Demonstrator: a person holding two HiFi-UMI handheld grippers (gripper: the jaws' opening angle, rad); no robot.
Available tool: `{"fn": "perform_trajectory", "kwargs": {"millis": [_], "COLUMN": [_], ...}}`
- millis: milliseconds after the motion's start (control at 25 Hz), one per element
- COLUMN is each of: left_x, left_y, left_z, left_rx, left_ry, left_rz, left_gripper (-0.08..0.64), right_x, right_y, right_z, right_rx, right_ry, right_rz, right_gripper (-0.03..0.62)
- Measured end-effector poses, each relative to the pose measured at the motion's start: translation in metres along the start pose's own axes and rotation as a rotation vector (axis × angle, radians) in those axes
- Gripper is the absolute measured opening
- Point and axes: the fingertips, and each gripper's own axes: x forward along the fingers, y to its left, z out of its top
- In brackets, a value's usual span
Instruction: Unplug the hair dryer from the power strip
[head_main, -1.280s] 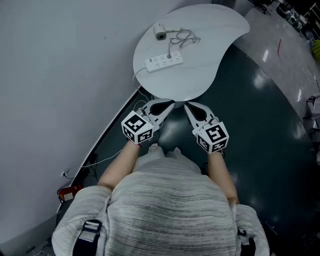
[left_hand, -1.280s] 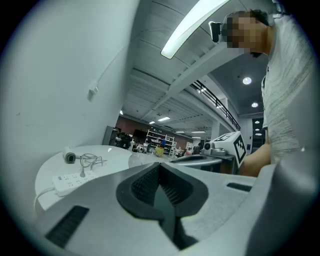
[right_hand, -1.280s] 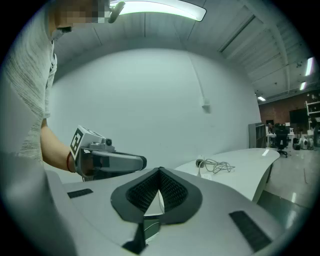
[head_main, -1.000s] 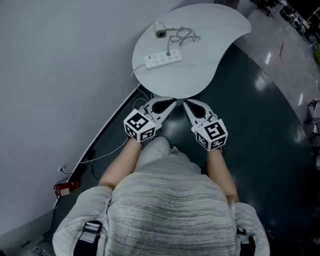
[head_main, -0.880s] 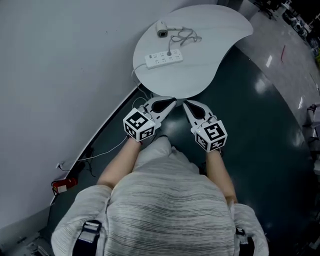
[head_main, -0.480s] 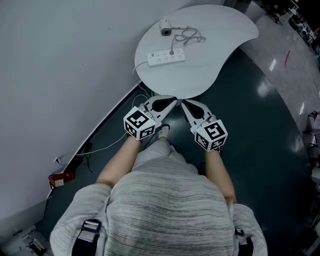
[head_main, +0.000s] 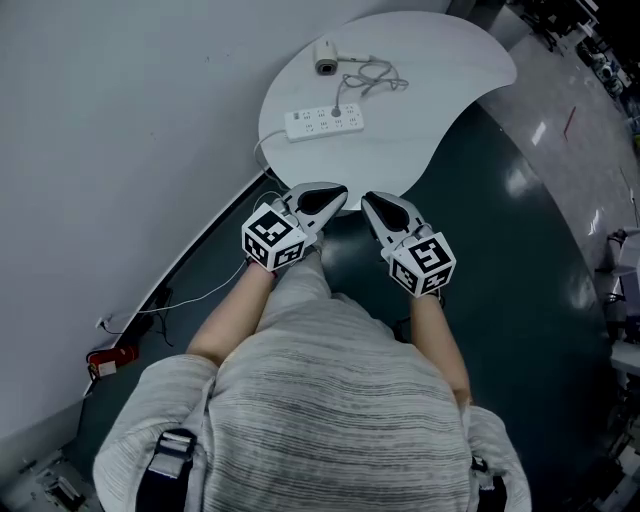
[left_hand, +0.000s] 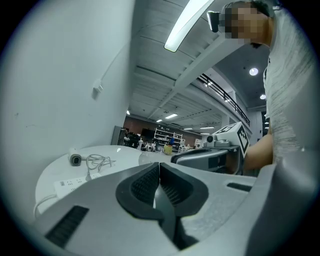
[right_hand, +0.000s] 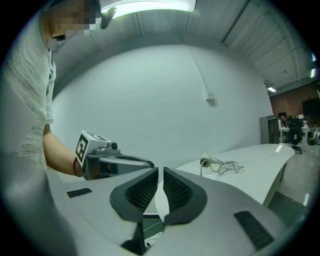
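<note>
A small white hair dryer (head_main: 325, 57) lies at the far side of the round white table (head_main: 400, 170), its grey cord (head_main: 372, 72) looped beside it. The cord's plug (head_main: 337, 110) sits in the white power strip (head_main: 323, 121). My left gripper (head_main: 340, 190) is shut and empty, its tips just over the table's near edge. My right gripper (head_main: 368, 200) hovers beside it, its jaws just opening to a thin slit with nothing between them. The left gripper view shows the dryer (left_hand: 75, 159) and strip (left_hand: 67, 185) well ahead of the gripper (left_hand: 159, 172).
A white wall runs along the left. A thin white cable (head_main: 200, 295) trails from the table over the dark glossy floor to a red object (head_main: 108, 356) by the wall. The person's grey striped top fills the bottom of the head view.
Both grippers have moved forward together; their tips now reach the table's near edge. The person has stepped closer. The dryer, cord and strip lie as before.
</note>
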Motion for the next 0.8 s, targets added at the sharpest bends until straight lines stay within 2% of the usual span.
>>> {"fn": "perform_trajectory", "kwargs": {"millis": [240, 600, 800], "left_x": [0.02, 0.046, 0.061], "left_y": [0.054, 0.141, 0.181], "left_z": [0.0, 0.001, -0.004], "left_rx": [0.053, 0.071, 0.137], "left_ry": [0.053, 0.137, 0.203], "left_rz": [0.002, -0.01, -0.043], "left_gripper": [0.008, 0.008, 0.009], "right_x": [0.046, 0.124, 0.164], "right_y": [-0.034, -0.084, -0.111], "right_z": [0.005, 0.006, 0.001], "right_rx": [-0.011, 0.001, -0.006], "right_ry": [0.027, 0.118, 0.177], "right_rz": [0.019, 0.04, 0.028], "right_gripper": [0.029, 0.029, 0.037]}}
